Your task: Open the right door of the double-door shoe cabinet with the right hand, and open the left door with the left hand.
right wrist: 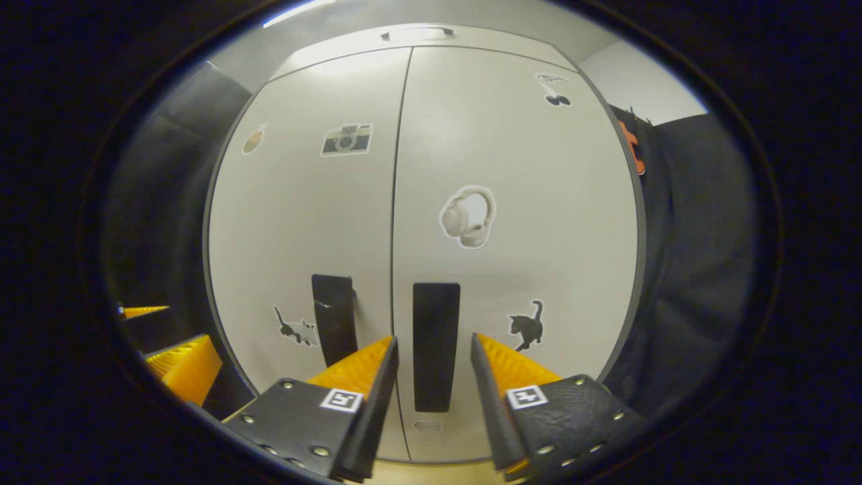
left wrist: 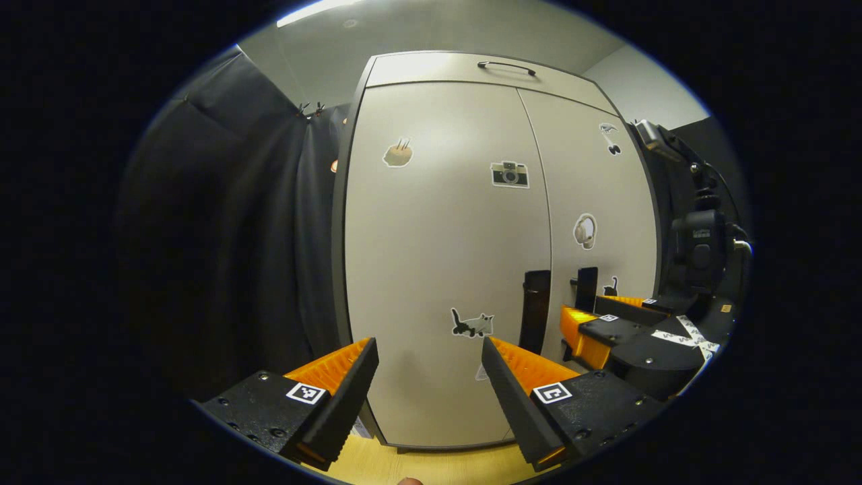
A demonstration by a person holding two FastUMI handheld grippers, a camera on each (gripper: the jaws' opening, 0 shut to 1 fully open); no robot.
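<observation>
The pale shoe cabinet has both doors closed. Its left door [left wrist: 444,236] carries a black vertical handle [left wrist: 535,310] near the centre seam, and the right door [right wrist: 525,202] has its own black handle [right wrist: 436,343]. My right gripper [right wrist: 434,357] is open, close to the cabinet, with the right door's handle lined up in the gap between its fingers; neither finger presses on it. In the left gripper view that right gripper [left wrist: 572,323] sits just below the right handle [left wrist: 586,288]. My left gripper [left wrist: 429,364] is open, facing the left door to the left of its handle.
Black cloth [left wrist: 236,236] hangs left of the cabinet and also to its right [right wrist: 693,269]. A drawer front with a bar handle [left wrist: 506,66] tops the cabinet. Light wood floor [left wrist: 431,465] shows below. The left gripper [right wrist: 175,357] appears low at the left of the right gripper view.
</observation>
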